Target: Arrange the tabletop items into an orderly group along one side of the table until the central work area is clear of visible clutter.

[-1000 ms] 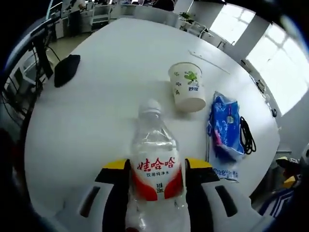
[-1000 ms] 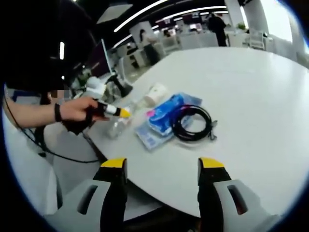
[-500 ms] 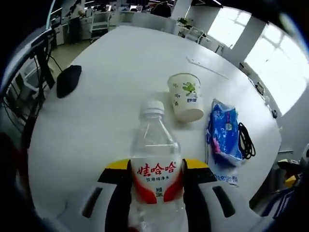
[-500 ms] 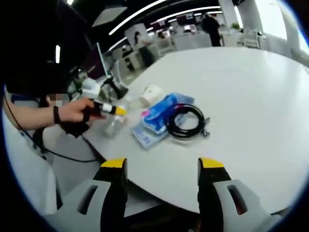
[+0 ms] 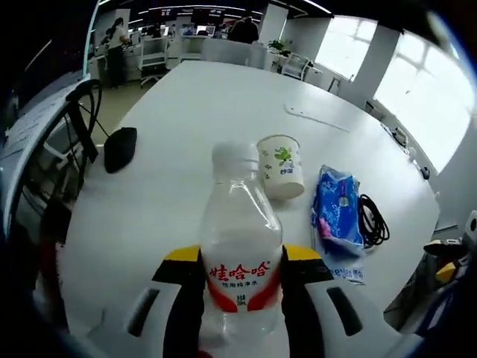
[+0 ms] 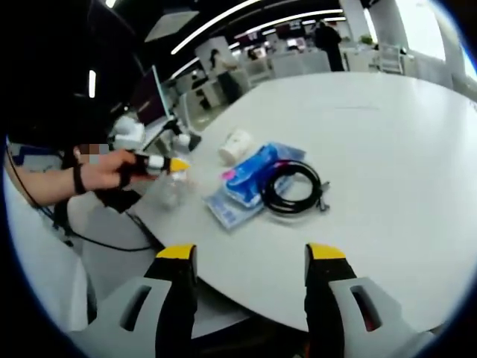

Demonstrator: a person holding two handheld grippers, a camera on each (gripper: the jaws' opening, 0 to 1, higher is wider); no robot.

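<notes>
between the jaws of my left gripper (image 5: 240, 280) sits the water bottle (image 5: 238, 253), pinched at the label, looks thin, light and crushable, while my right gripper (image 6: 251, 277) hangs spread.

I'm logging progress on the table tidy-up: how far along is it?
Already grouped along one edge: the white paper cup, the blue tissue pack and the coiled black cable. In hand: the left tongs grip the clear plastic water bottle; the right tongs are open. Left: placing the bottle and moving the black object lying apart.
</notes>
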